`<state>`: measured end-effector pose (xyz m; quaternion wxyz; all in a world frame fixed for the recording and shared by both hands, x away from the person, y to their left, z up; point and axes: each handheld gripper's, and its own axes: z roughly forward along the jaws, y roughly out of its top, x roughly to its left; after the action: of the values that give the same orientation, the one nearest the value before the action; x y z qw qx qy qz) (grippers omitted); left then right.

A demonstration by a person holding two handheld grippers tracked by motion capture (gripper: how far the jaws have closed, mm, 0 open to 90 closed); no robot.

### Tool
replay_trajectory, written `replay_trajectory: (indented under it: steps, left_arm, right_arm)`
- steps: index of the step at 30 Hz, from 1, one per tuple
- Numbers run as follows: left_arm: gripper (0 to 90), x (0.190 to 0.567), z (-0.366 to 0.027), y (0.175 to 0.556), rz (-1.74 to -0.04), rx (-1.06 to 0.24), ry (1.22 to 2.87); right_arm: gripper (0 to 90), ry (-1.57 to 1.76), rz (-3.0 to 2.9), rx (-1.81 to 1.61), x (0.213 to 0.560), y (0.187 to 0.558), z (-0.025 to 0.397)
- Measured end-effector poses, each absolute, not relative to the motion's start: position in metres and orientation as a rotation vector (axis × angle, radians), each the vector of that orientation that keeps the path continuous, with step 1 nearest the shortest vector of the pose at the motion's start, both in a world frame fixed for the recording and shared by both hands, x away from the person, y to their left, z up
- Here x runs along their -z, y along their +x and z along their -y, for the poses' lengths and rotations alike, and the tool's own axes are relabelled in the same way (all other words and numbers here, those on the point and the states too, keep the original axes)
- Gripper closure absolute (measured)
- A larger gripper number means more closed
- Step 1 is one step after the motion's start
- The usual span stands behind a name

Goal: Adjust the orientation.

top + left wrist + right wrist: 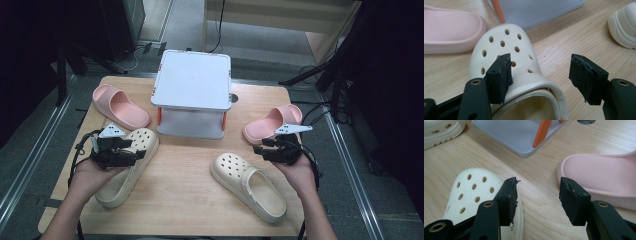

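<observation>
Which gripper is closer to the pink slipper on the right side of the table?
The right gripper. It hovers just in front of that pink slipper, jaws open. The left gripper is across the table over a cream clog.

From above, the left gripper [131, 150] and the hand holding it cover the middle of the left cream clog [127, 167]. In the left gripper view that clog's [511, 62] heel is cut off at the bottom edge. In the right gripper view the pink slide [604, 173] runs off the right edge.
</observation>
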<state>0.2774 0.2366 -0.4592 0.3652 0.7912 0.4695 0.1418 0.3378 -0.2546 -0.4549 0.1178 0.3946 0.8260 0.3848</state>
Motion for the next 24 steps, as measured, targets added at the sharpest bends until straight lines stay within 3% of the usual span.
replay_trajectory:
  steps: [24]
  left_arm:
    - [34.0, 0.444, -0.238, 0.269, -1.220, -0.314, 2.020]
  right_arm:
    - [45.2, 1.125, -2.405, -1.181, 0.445, 0.325, 0.250]
